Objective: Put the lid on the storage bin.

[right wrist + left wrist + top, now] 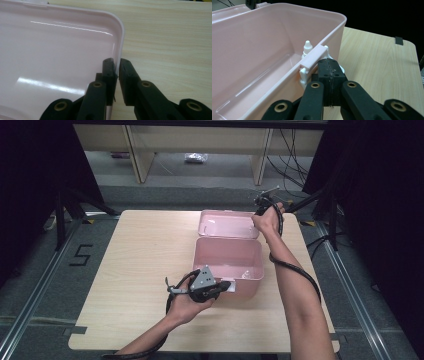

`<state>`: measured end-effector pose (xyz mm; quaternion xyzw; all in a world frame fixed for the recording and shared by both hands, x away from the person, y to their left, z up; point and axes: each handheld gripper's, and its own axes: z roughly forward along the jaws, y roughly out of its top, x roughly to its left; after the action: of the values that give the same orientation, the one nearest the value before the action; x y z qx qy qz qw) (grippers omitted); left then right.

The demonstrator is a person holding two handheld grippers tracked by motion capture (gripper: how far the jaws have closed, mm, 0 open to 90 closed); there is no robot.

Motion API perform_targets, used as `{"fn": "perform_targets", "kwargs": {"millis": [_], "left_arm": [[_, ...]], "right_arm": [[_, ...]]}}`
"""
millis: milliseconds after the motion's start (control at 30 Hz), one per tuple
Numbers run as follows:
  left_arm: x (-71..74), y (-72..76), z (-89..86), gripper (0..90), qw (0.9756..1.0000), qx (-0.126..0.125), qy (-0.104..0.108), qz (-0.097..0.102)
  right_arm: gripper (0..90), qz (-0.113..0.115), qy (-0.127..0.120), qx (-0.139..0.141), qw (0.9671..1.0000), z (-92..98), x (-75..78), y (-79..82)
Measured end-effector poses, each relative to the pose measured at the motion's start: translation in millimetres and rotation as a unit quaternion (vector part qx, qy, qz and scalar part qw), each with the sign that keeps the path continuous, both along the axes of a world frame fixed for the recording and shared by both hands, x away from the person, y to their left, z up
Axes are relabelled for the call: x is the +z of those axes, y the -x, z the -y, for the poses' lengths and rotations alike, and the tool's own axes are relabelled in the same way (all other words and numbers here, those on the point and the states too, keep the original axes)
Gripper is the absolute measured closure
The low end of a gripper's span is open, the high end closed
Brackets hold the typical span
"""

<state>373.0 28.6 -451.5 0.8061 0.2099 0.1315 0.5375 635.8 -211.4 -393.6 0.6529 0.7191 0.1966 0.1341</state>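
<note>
At the near side of the table [125,285], the left gripper [331,75] is clenched shut beside the white latch [308,63] on the pink box [227,262], and should be kept braced there. Farther off, the lid [227,225] lies open behind the box; its right rim sits between the right gripper [117,72] jaws, one pad touching. A firm pinch is needed before swinging it closed.

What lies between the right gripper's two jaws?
In the right gripper view, the thin edge of the pink lid stands between the jaws of the right gripper, with a sliver of gap on one side.
</note>
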Motion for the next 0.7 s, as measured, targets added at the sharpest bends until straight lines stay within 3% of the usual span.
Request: {"fn": "perform_targets", "kwargs": {"millis": [300, 400, 533, 700], "left_arm": [[0.4, 0.1, 0.6, 90.0, 1.0, 0.002, -0.004, -0.001], [0.4, 0.0, 0.9, 90.0, 1.0, 0.002, -0.005, -0.001], [0.3, 0.1, 1.0, 90.0, 1.0, 0.002, -0.004, -0.002], [0.9, 0.2, 1.2, 90.0, 1.0, 0.003, -0.006, -0.004]], "right_arm": [[86.0, 0.01, -0.007, -0.023, 0.9997, -4.2, 4.6, 3.4], [86.2, 0.018, 0.004, -0.007, 0.9998, -1.8, 4.7, 3.2], [86.5, 0.016, -0.009, -0.024, 0.9996, -5.3, 7.2, 5.0], [86.8, 0.027, 0.0, -0.014, 0.9995, -3.5, 8.6, 5.6]]}}
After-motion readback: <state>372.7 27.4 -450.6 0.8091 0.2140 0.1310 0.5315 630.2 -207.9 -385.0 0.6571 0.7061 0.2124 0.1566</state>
